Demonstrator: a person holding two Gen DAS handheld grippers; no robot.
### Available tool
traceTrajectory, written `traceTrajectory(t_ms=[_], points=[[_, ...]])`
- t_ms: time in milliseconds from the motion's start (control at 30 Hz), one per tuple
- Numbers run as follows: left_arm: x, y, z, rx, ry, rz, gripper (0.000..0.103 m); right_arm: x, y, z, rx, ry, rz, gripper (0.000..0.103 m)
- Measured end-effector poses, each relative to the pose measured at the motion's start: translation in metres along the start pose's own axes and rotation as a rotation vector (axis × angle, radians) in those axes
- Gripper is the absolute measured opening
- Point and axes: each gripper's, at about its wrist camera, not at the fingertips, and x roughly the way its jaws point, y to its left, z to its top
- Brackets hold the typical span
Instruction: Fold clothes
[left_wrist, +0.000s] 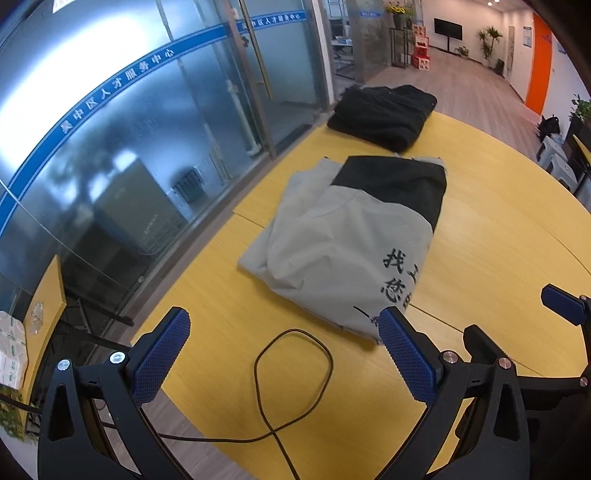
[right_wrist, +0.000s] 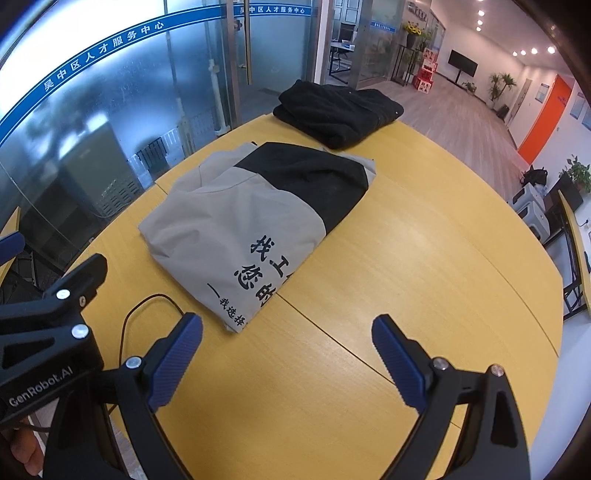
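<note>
A folded grey-and-black jacket (right_wrist: 255, 218) lies mid-table (right_wrist: 424, 258); a fuzzy black garment (right_wrist: 336, 110) sits at the far edge. Left gripper (left_wrist: 284, 354) and right gripper (right_wrist: 288, 354) gape wide, empty.

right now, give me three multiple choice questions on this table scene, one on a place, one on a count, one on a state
1. Where does the black garment lie relative to the grey jacket?
A. on top of it
B. beyond it, near the table's far edge
C. on the floor

2. How many folded garments lie on the yellow table?
A. one
B. two
C. four

3. What state is the right gripper in?
A. open, holding nothing
C. shut on the cable
B. shut on the jacket

Answers:
1 B, it lies past the jacket by the far rim.
2 B, only the jacket and the black one show.
3 A, its blue pads stand apart over bare table.
</note>
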Motion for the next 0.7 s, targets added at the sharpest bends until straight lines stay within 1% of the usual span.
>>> traceTrajectory(t_ms=[233, 367, 533, 700], points=[[0.005, 0.001, -0.001, -0.019, 0.050, -0.040, 0.103, -0.005, 0.001, -0.001, -0.006, 0.011, -0.012, 0.096], [0.005, 0.002, 0.000, -0.011, 0.045, -0.038, 0.103, -0.005, 0.002, 0.000, -0.014, 0.015, -0.025, 0.096], [0.013, 0.004, 0.003, -0.008, 0.065, -0.045, 0.103, -0.003, 0.004, 0.002, -0.019, 0.023, -0.033, 0.096], [0.018, 0.007, 0.002, 0.003, 0.070, -0.037, 0.103, 0.003, 0.010, 0.003, -0.024, 0.036, -0.038, 0.096]])
